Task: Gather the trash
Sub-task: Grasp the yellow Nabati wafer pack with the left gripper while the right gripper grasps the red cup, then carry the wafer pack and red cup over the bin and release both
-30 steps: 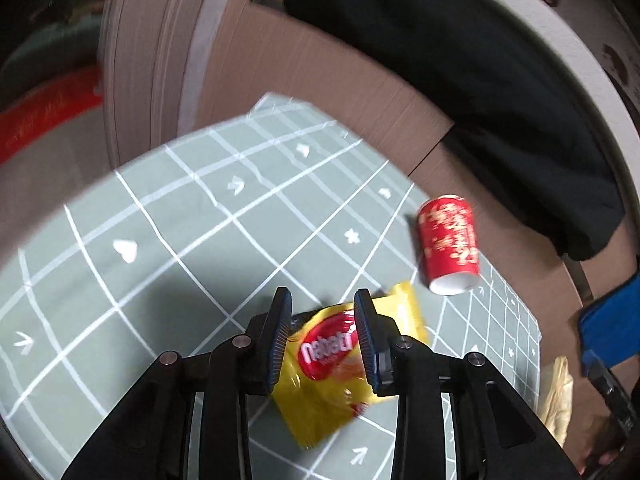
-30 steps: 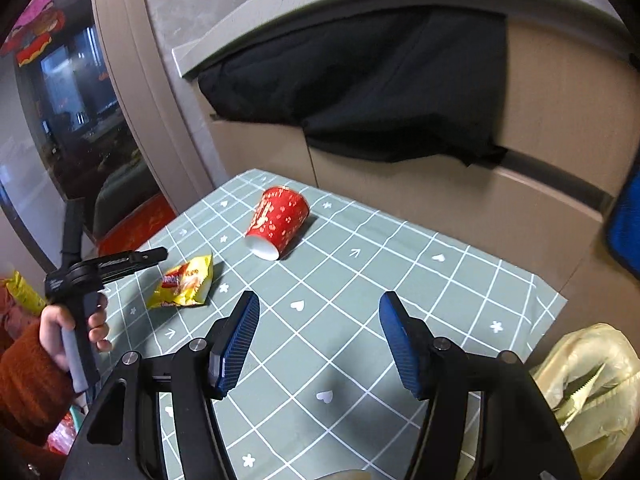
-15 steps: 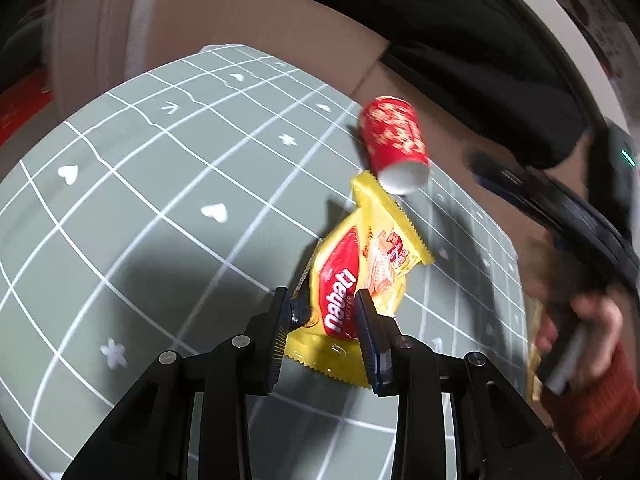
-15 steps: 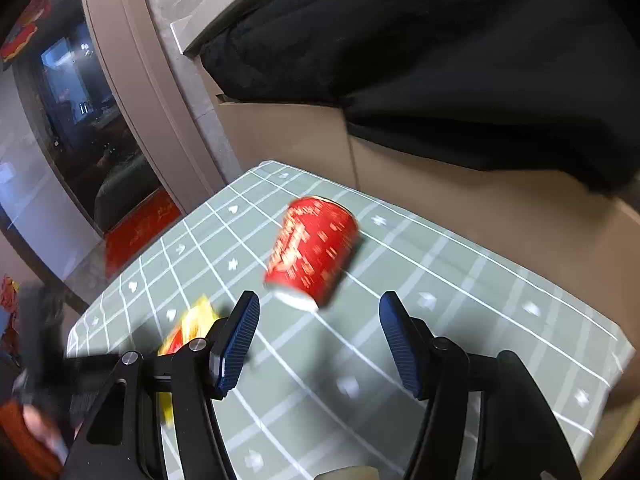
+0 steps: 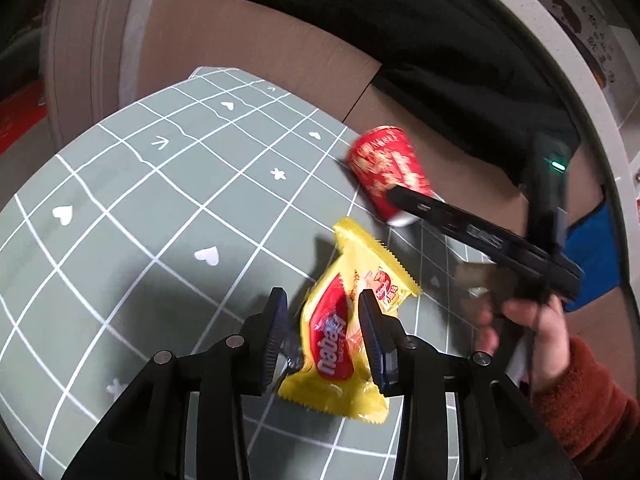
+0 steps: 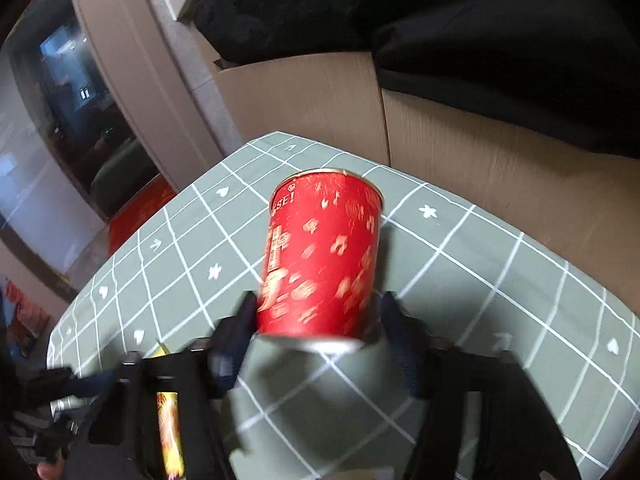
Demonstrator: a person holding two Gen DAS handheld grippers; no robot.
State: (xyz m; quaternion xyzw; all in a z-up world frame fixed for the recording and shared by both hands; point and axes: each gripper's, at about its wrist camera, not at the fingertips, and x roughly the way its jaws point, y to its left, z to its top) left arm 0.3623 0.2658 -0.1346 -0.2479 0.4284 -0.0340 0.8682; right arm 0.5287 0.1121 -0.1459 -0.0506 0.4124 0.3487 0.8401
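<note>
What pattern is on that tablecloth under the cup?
The tablecloth is grey-green with a white grid plus small white hearts, stars and arrows, clearest in the left wrist view.

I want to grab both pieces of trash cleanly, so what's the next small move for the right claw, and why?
Probably close the right claw on the red paper cup. The cup lies on its side on the green grid tablecloth, its open end already between the two spread fingers, though blur hides whether they touch. The left claw already pinches the yellow snack wrapper, so the cup looks like the piece left.

The yellow snack wrapper reads "nabati" in white; the red paper cup shows "SE!"
</note>
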